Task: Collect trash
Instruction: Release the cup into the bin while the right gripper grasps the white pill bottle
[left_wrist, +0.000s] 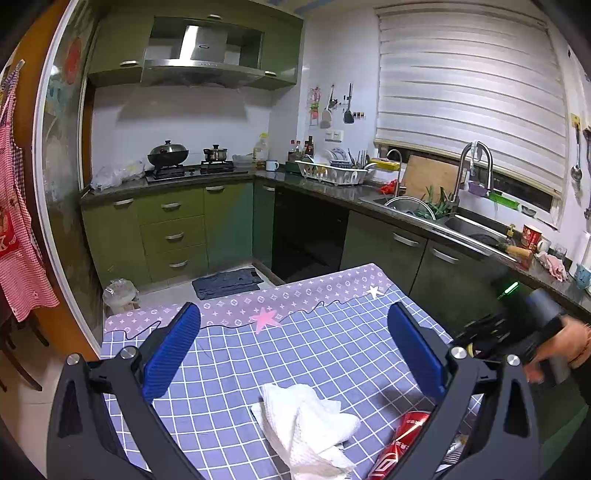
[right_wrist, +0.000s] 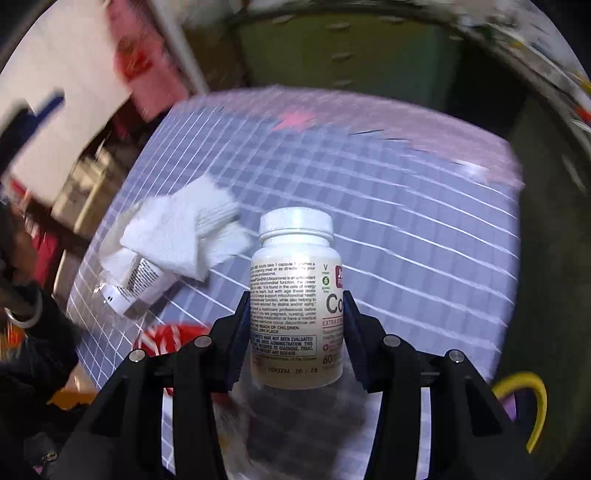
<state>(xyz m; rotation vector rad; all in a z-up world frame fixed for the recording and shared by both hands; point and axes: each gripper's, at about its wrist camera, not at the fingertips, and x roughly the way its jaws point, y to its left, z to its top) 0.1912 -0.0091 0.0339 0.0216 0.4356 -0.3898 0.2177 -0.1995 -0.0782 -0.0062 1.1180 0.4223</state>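
Right-wrist view: my right claw (right_wrist: 295, 325) clamps a white supplement bottle (right_wrist: 295, 299) at mid-label, cap toward 12 o'clock, above the checked tablecloth (right_wrist: 424, 229). At 10 o'clock lie a crumpled paper towel (right_wrist: 184, 229) and a second white bottle (right_wrist: 133, 284). Left-wrist view: my left claw (left_wrist: 293, 354) gapes wide, empty; a towel (left_wrist: 306, 421) and red can (left_wrist: 399, 446) lie at 6 o'clock.

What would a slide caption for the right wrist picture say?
Right gripper clamps a white pill bottle above the checked tablecloth, with a crumpled tissue behind.
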